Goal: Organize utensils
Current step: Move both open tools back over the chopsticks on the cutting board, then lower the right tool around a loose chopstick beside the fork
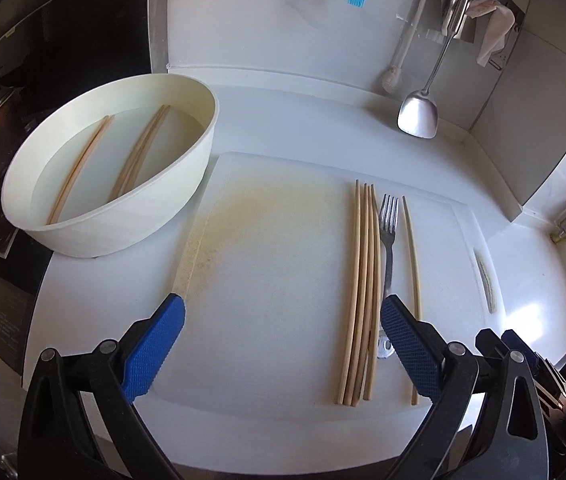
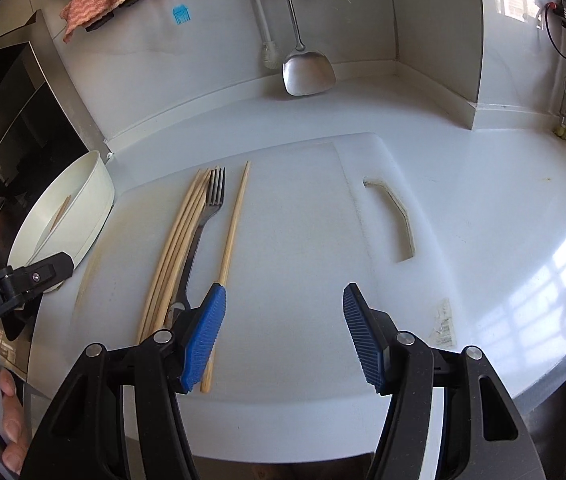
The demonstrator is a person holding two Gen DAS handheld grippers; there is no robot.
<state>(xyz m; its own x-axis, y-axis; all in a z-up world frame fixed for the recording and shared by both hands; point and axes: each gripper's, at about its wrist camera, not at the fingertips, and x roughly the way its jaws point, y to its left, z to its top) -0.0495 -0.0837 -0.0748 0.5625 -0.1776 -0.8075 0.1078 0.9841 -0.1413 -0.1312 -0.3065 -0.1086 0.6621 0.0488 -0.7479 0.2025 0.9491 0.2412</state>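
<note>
Nearest you, your left gripper (image 1: 283, 344) hovers over the near edge of the white cutting board (image 1: 275, 264), jaws spread wide and holding nothing. Your right gripper (image 2: 283, 336) is also wide open and empty, over the same near edge.

On the board's right half lies a tidy bundle of chopsticks (image 1: 361, 280), running near to far. A metal fork (image 1: 388, 236) lies just beside it, then a single chopstick (image 1: 412, 256) slightly apart; these two look unsorted.

Farther off, at the board's far left corner, a white basin (image 1: 95, 236) holds more chopsticks (image 1: 139, 152) in water. By my judgement, sorting is roughly half done.

A metal spatula (image 1: 419, 116) hangs against the back wall.
</note>
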